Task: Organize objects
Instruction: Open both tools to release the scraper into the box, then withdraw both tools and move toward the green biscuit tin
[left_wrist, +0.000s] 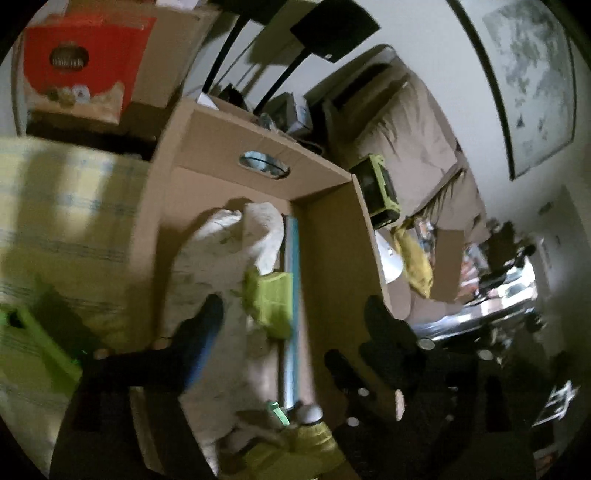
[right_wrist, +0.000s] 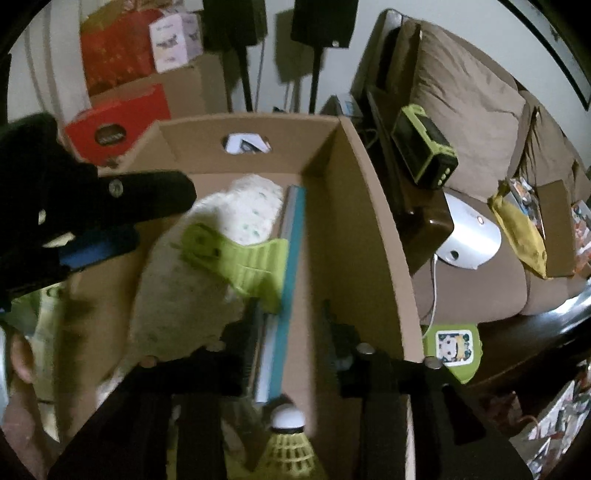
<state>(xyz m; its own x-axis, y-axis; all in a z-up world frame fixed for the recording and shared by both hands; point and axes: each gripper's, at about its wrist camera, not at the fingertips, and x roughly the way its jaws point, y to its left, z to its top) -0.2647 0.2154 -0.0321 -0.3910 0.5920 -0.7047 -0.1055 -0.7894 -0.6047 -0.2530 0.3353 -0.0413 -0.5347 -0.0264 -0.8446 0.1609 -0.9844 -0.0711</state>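
An open cardboard box (right_wrist: 373, 236) (left_wrist: 340, 236) holds a white patterned cloth bundle (right_wrist: 207, 258) (left_wrist: 221, 254), a lime green clip-like piece (right_wrist: 243, 258) (left_wrist: 271, 299), a teal and silver flat book (right_wrist: 284, 295) (left_wrist: 293, 280) and a yellow shuttlecock (right_wrist: 288, 443) (left_wrist: 314, 428). My left gripper (left_wrist: 295, 314) is open over the box, its fingers either side of the green piece and the book. It shows in the right wrist view (right_wrist: 162, 206) at the left. My right gripper (right_wrist: 291, 336) is open above the book, holding nothing.
A brown sofa (right_wrist: 476, 122) stands right of the box with a green-edged black device (right_wrist: 424, 147), a white gadget (right_wrist: 469, 236) and a yellow bag (right_wrist: 521, 232). Red boxes (right_wrist: 118, 118) and black stands (right_wrist: 317, 55) are behind. A striped yellow cloth (left_wrist: 55, 229) lies left.
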